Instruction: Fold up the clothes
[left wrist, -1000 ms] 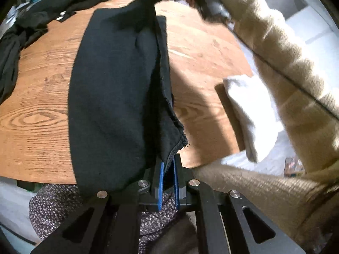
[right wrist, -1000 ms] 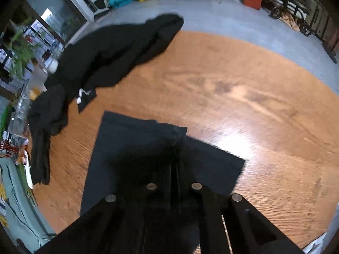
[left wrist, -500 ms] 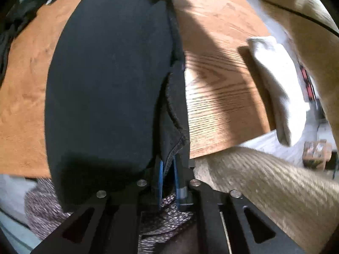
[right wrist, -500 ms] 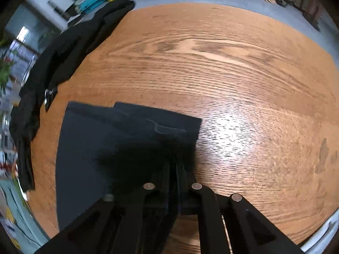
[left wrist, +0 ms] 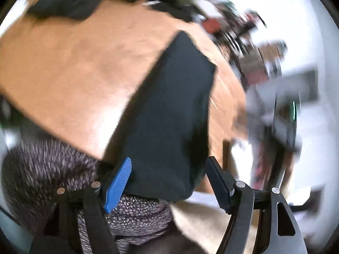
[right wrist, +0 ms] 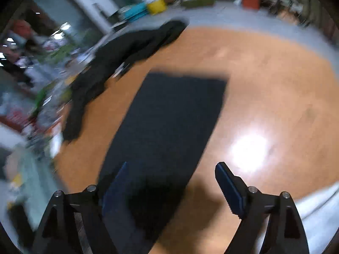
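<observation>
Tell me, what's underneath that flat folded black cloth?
The folded black cloth lies on the wooden table, whose bare top shows all around it. Its near end overhangs the table edge above a speckled knit fabric. Anything tucked beneath the cloth is hidden.

Both fisheye views motion-blurred, with bright glare on the table [right wrist: 250,148].

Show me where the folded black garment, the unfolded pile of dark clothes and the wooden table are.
folded black garment [right wrist: 169,122]: right wrist view, middle of its flat top.
pile of dark clothes [right wrist: 127,50]: right wrist view, its bulky centre.
wooden table [right wrist: 275,89]: right wrist view, bare surface.
</observation>
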Tool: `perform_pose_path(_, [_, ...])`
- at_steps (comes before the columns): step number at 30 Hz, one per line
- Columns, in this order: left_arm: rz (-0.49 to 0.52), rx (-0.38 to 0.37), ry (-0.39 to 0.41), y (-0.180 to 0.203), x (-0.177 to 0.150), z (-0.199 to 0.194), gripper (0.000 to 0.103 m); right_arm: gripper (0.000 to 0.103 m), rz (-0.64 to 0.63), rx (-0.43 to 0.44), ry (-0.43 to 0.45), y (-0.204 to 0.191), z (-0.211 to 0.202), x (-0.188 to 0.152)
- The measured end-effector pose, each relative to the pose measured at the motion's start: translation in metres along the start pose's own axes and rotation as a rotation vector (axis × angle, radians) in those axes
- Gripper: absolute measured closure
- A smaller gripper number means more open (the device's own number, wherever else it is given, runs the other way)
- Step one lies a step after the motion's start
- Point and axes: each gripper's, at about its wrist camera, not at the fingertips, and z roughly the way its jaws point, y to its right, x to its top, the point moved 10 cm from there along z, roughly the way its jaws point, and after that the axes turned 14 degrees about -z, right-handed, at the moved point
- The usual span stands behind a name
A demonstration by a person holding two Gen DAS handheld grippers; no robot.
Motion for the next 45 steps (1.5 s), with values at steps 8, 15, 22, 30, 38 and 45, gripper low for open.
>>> perform_pose_path(8, [-0.213,-0.037,0.024,-0.048,-0.012,0.022,0.03,0.018,0.298,0.249,0.02,-0.042,0.034,-0.115])
perform_pose_path(15, [-0.337,-0.137,0.119,-0.067,-0.012,0.014,0.03,0.017,0.513,0.136,0.214,-0.052,0.032,-0.17])
perform_pose_path(22, [-0.477,-0.278,0.134,-0.071,-0.027,0.038,0.03,0.017,0.595,0.252,0.207,-0.072,0.062,-0.184])
perform_pose_path(30, [-0.497,-0.279,0.198,-0.077,-0.017,0.052,0.03,0.018,0.688,0.381,0.238,-0.075,0.09,-0.186])
perform_pose_path(38, [-0.5,-0.244,0.197,-0.077,-0.013,0.074,0.03,0.018,0.73,0.407,0.216,-0.067,0.106,-0.19])
perform_pose_path(45, [-0.475,-0.249,0.208,-0.076,-0.004,0.077,0.038,0.024,0.718,0.427,0.21,-0.067,0.111,-0.189])
